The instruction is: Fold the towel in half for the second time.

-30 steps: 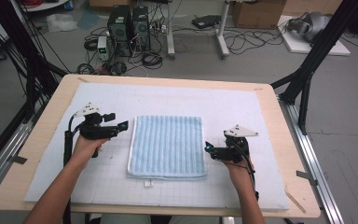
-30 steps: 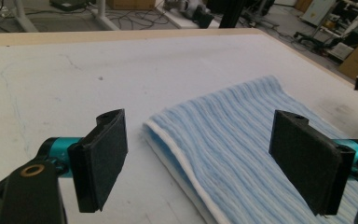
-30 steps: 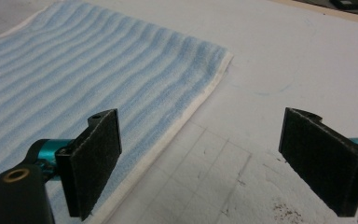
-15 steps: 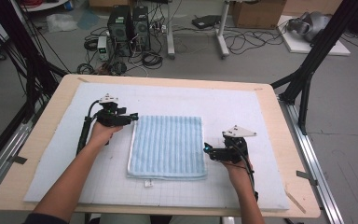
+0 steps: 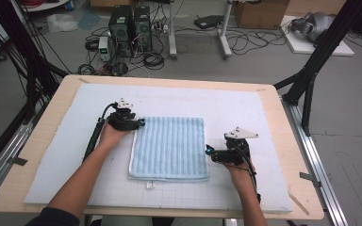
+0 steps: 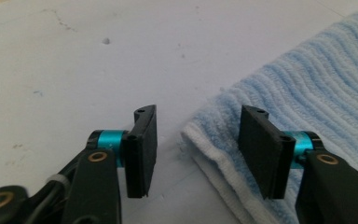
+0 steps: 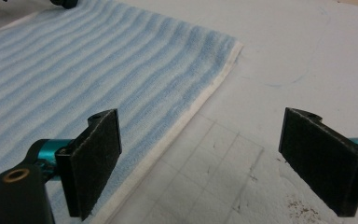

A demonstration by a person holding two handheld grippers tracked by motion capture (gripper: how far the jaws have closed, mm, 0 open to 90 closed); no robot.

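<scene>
A light blue striped towel (image 5: 169, 148) with a white hem lies flat on the white mat (image 5: 245, 110). My left gripper (image 5: 139, 123) sits at the towel's far left corner. In the left gripper view, this gripper (image 6: 198, 116) is open, and the towel (image 6: 307, 84) corner lies low between its jaws, one jaw over bare mat and one over cloth. My right gripper (image 5: 209, 151) rests at the towel's right edge. In the right gripper view it (image 7: 204, 119) is wide open, with one jaw above the towel (image 7: 98, 60) hem and the other above the mat.
The mat covers a wooden table (image 5: 290, 141) and has a faint grid near the front. A small white tag (image 5: 149, 185) pokes out at the towel's near edge. Black frame legs (image 5: 311, 75) stand right of the table. Computers (image 5: 127, 26) and cables lie on the floor beyond.
My left gripper has moved right and away from the person, from open mat to the towel's far left corner. The right gripper has barely moved.
</scene>
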